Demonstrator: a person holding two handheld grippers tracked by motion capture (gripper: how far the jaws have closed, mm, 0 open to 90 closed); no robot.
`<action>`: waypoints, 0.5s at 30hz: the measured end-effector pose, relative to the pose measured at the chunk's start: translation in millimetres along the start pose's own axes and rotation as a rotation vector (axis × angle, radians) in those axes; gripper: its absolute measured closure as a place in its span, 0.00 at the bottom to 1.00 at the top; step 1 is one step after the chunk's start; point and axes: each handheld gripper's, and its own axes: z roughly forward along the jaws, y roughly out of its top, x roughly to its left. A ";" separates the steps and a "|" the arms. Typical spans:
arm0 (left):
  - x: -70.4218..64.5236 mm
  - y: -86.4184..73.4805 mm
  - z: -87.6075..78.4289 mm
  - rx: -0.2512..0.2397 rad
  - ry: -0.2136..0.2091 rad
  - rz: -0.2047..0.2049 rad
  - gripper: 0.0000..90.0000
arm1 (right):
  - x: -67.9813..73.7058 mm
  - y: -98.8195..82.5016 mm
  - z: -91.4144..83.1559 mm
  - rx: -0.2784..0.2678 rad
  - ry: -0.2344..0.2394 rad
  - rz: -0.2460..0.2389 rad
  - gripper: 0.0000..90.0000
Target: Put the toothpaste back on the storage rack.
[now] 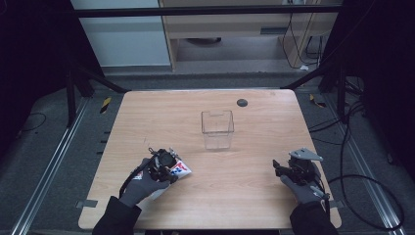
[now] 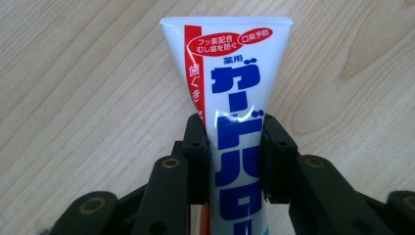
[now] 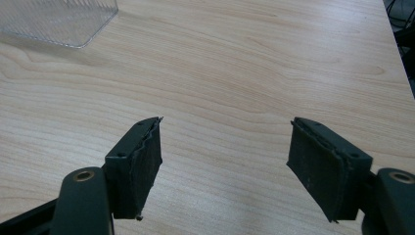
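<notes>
The tube [image 2: 235, 122], white with red and blue print, lies flat on the surface [image 1: 235, 186] at the near left, its crimped end pointing away from the left gripper [image 2: 234, 147]. That gripper's jaws are closed on the tube's body, one pad pressed against each side, gripping partway along its length rather than at the middle. Beyond it, near the centre of the surface, stands a clear box [image 1: 217, 128], upright and empty as far as can be seen. A small dark disc [image 1: 242, 103] sits near the far edge. At the near right, well apart from the tube, the right gripper [image 3: 225, 161] rests low over bare wood with its jaws wide and nothing between them. Judged risks: the tube is soft and glossy, so a squeeze on its flanks may let it slide or pivot once raised, the free end drooping. A heavy squeeze could buckle it. If carried to the box, a tilted tube could catch the rim or tip the light box.
</notes>
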 end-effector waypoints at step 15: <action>1.3 -2.7 -57.1 -0.299 0.047 -0.059 0.81 | -0.5 0.0 -1.3 -0.006 -0.005 0.003 0.31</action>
